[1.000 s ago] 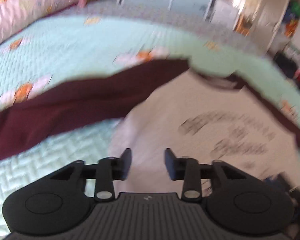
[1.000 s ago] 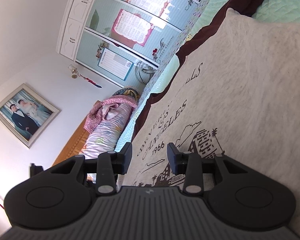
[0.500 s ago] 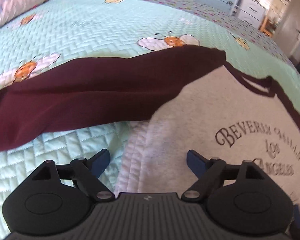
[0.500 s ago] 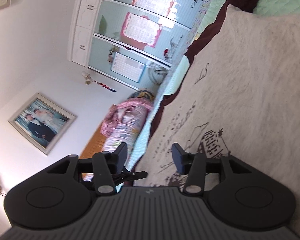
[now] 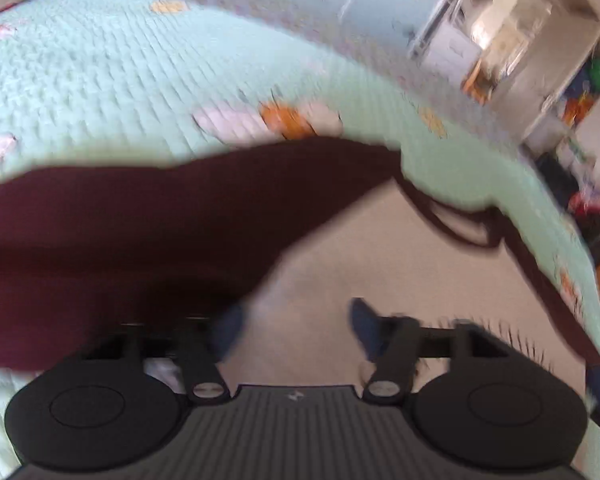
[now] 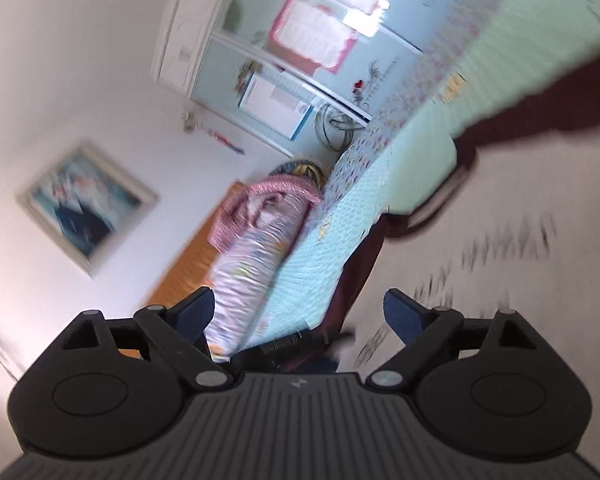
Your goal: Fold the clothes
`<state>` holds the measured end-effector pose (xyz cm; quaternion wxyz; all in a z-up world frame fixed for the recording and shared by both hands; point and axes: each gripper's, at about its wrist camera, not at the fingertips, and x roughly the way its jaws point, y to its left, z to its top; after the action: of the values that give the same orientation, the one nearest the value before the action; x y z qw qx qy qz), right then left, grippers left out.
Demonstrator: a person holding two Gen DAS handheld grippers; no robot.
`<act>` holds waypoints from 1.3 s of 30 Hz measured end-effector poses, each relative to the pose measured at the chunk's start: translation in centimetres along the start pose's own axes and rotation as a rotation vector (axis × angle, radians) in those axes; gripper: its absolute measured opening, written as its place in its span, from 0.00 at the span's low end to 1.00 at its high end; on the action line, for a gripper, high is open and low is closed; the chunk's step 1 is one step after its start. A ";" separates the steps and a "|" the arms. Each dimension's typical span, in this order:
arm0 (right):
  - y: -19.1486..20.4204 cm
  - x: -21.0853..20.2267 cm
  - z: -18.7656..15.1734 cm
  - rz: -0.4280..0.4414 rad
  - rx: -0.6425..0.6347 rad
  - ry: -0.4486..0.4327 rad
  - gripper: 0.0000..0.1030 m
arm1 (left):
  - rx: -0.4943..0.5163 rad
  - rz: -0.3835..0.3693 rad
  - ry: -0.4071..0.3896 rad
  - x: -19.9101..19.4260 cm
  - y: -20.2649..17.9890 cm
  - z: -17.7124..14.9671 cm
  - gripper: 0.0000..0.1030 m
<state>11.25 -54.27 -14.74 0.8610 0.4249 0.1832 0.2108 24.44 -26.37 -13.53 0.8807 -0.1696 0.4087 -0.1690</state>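
The grey raglan shirt [image 5: 400,264] lies flat on the quilted bed [image 5: 100,72], its maroon sleeve [image 5: 140,220] spread leftward. Since a second ago both grippers have opened: the left gripper [image 5: 296,330] and right gripper [image 6: 300,314] now hover released over the shirt, so a fresh grasp likely follows.

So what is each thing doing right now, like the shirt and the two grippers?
shirt: spread flat on the bed, not folded yet, picture side up
maroon sleeve: stretched out sideways, not tucked in
left gripper: open, holding nothing, over the shirt near the sleeve
right gripper: open, holding nothing, near the shirt's edge
bedspread: laid flat under the shirt
rolled bedding: bundled up by the headboard
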 end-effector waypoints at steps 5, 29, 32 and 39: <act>-6.6 3.9 1.7 -0.106 0.018 0.096 0.64 | -0.029 0.031 0.004 1.1 1.4 1.2 0.32; -11.9 3.8 1.6 0.027 0.144 0.144 0.20 | 0.021 -0.161 -0.031 9.4 -0.5 9.2 0.62; -12.0 3.9 1.7 0.040 0.152 0.142 0.21 | 0.056 -0.070 0.058 14.4 -1.7 8.9 0.62; -12.2 3.9 1.7 0.066 0.167 0.136 0.23 | -0.035 0.070 -0.027 15.4 -0.1 11.4 0.26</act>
<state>17.94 -60.11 -24.16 0.8009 0.4856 0.2441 0.2515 42.69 -31.36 -16.74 0.8884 -0.1727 0.4056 -0.1285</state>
